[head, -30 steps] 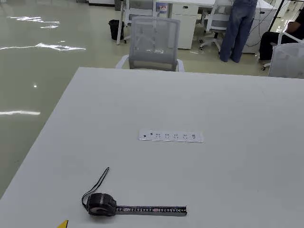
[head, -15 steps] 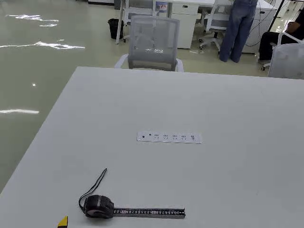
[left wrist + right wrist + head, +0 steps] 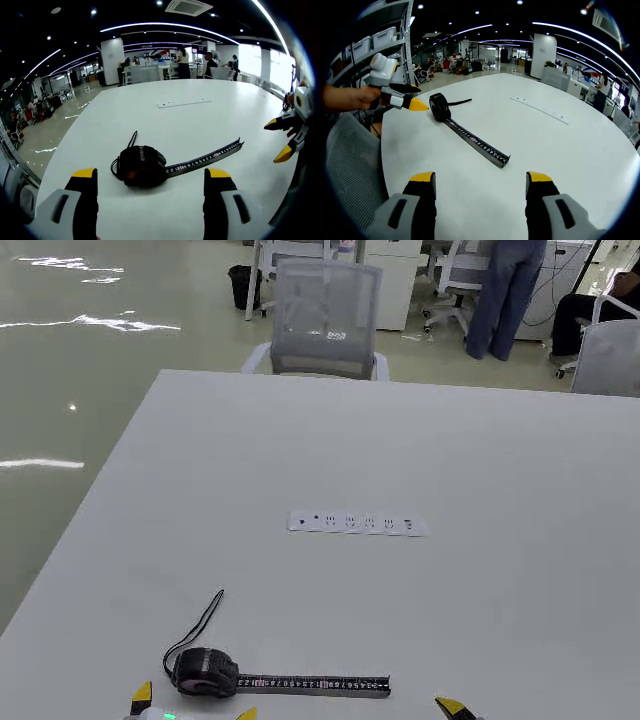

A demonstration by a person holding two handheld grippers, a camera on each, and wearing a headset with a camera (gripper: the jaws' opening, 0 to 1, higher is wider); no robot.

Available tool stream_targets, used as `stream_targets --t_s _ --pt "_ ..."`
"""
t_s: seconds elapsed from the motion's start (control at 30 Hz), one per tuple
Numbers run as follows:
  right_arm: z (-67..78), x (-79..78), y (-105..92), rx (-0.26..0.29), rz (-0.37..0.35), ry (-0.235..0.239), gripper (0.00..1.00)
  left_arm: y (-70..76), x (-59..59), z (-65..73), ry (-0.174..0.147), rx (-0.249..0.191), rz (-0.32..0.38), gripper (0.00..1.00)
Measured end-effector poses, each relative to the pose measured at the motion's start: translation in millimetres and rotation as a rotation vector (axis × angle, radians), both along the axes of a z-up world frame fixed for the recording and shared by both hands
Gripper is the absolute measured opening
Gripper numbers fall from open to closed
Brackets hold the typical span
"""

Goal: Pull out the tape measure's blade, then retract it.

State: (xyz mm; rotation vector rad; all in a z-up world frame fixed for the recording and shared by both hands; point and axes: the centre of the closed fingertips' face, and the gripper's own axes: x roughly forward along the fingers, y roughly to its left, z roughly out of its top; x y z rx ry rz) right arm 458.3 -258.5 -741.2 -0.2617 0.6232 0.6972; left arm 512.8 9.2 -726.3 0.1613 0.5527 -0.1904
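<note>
Since 1.0 s back, both grippers had come up to the table's (image 3: 420, 440) near edge; the tape measure (image 3: 207, 672) was unmoved there. Left gripper (image 3: 151, 174): jaws spread, lined up on the case, probably to steady it. Right gripper (image 3: 480, 176): jaws spread, facing the blade's (image 3: 315, 685) hook end, likely for pulling. Neither touched it. The blade lay flat, partly out, long axis left-right, hook pointing to the person's right.
</note>
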Motion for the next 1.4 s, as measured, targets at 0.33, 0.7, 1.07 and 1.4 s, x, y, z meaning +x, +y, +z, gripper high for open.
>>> stream_targets --t_s 0.33,0.7,1.07,1.4 --pt "-10.8 15.8 -8.2 -0.046 0.151 -0.018 0.65 3.0 9.9 -10.5 0.014 -0.001 0.04 0.81" --pt "-18.6 32.9 -2.7 -0.075 0.333 -0.036 0.52 5.1 24.5 -16.6 0.015 -0.013 0.084 0.79" --pt "-31.1 54.1 1.6 -0.09 0.467 -0.049 0.45 9.6 33.8 -23.9 0.023 -0.016 0.127 0.76" --pt "-45.4 66.5 2.1 -0.117 0.587 -0.023 0.38 9.8 41.0 -30.5 0.036 -0.029 0.142 0.75"
